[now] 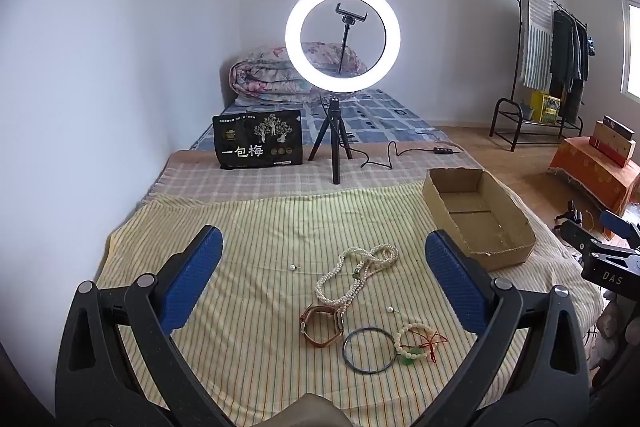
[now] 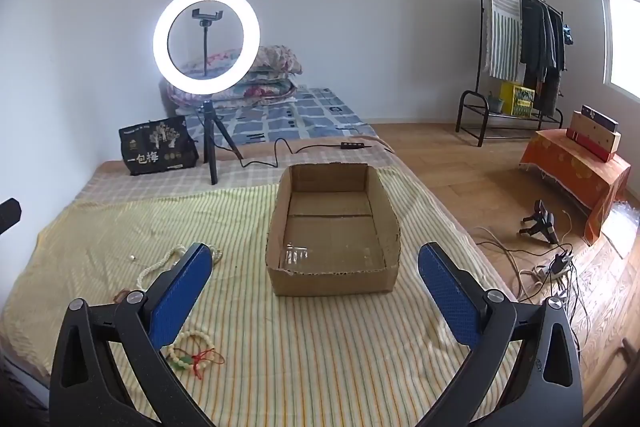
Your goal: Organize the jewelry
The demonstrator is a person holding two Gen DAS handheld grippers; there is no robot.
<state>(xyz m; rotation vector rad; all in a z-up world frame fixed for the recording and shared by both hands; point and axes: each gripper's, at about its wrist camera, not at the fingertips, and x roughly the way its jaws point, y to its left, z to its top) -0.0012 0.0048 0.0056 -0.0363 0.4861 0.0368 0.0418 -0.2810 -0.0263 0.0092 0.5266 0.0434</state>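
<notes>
Left tongs (image 1: 324,279) and right tongs (image 2: 314,287) gaping wide, empty, above jewelry near bed's (image 1: 248,227) front edge; box (image 2: 280,227) bare. Best grabbed singly, pearls (image 1: 356,271) mid-strand.

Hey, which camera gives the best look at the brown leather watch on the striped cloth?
The left wrist view. The watch lies whole and unblocked there, between the open blue pads, just below the pearl necklace. In the right wrist view only a sliver of brown shows at the left finger's edge; the finger hides the rest.
</notes>
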